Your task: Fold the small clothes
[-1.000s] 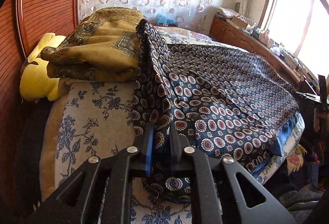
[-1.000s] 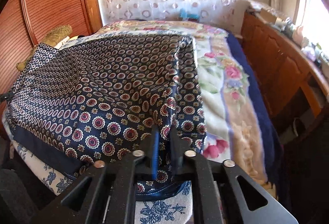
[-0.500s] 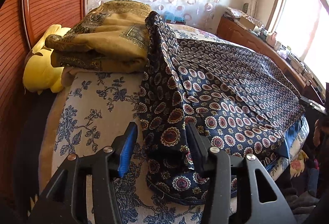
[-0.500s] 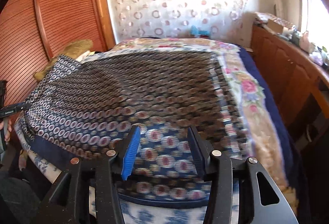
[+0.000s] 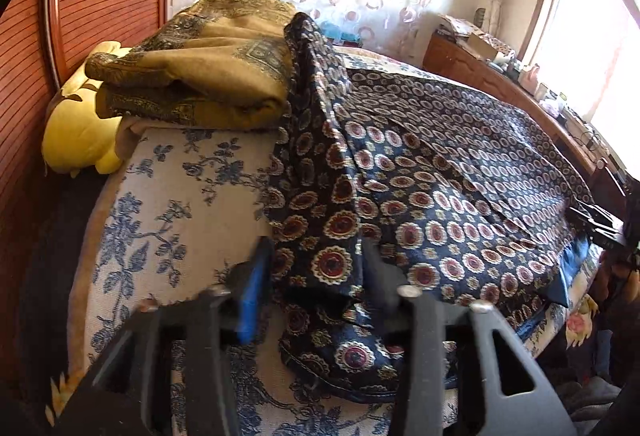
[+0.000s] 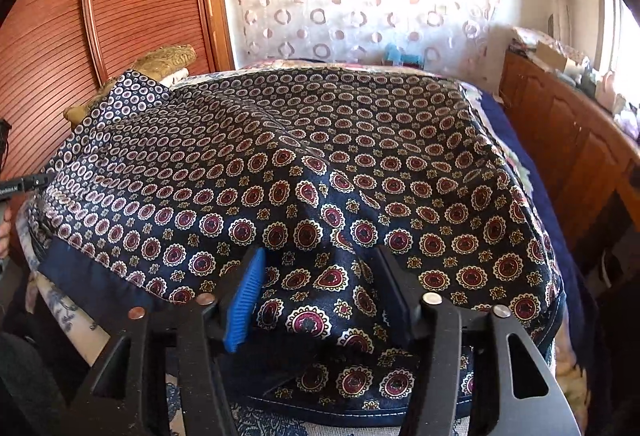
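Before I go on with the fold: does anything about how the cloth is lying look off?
Yes. The far left corner of the navy patterned cloth rides up against the folded brown blanket instead of lying flat, and a bunched fold stands between the left gripper fingers. Elsewhere it lies fairly smooth.

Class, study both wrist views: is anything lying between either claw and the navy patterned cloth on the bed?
Nothing visible does. The navy patterned cloth already lies between the fingers of the right claw, and a raised fold sits inside the left claw. The folded brown cloth lies beyond, at the cloth's far corner.
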Demonstrator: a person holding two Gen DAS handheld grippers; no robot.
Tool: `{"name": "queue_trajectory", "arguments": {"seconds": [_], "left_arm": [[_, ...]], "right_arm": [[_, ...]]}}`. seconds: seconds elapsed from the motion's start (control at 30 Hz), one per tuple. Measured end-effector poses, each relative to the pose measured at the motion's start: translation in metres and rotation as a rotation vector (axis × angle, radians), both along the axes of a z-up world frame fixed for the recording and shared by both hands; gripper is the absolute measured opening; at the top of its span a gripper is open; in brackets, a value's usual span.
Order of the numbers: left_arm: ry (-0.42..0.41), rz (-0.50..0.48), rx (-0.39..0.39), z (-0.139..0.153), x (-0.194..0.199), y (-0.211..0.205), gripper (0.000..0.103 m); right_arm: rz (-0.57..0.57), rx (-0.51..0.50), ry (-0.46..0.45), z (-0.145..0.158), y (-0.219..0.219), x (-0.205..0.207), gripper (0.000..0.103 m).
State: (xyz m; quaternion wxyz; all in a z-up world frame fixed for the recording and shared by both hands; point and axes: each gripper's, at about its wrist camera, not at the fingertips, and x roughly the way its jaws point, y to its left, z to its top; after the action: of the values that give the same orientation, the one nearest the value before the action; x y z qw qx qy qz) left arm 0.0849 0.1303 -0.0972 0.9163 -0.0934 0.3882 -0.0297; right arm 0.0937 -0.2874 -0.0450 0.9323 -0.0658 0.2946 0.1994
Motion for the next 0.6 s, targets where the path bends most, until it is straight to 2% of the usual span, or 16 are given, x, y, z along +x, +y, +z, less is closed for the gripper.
{"name": "queue_trajectory", "arguments": {"seconds": [0.03, 0.1, 0.17, 0.23, 0.4, 0.6], "left_arm": [[0.004, -0.002, -0.007, 0.0, 0.0, 0.0, 0.026], [0.012, -0.019, -0.053, -0.001, 0.001, 0.001, 0.009], [0.01, -0.034, -0.074, -0.001, 0.0, -0.001, 0.005], [-0.011, -0.054, -0.084, 0.005, -0.003, -0.006, 0.005], [-0.09, -0.128, -0.085, 0.043, -0.004, -0.031, 0.004], [-0.155, -0.264, -0.058, 0.092, 0.023, -0.081, 0.004]], "right_arm": [[-0.003, -0.014, -0.015, -0.002, 0.002, -0.002, 0.066], [-0.015, -0.038, -0.022, -0.005, 0.006, -0.004, 0.067], [-0.022, -0.022, -0.014, -0.006, 0.006, -0.004, 0.068], [-0.023, -0.029, -0.017, -0.007, 0.008, -0.003, 0.068], [-0.018, -0.027, -0.016, -0.007, 0.012, -0.004, 0.069], [-0.025, -0.02, -0.016, -0.007, 0.01, -0.003, 0.069]]}}
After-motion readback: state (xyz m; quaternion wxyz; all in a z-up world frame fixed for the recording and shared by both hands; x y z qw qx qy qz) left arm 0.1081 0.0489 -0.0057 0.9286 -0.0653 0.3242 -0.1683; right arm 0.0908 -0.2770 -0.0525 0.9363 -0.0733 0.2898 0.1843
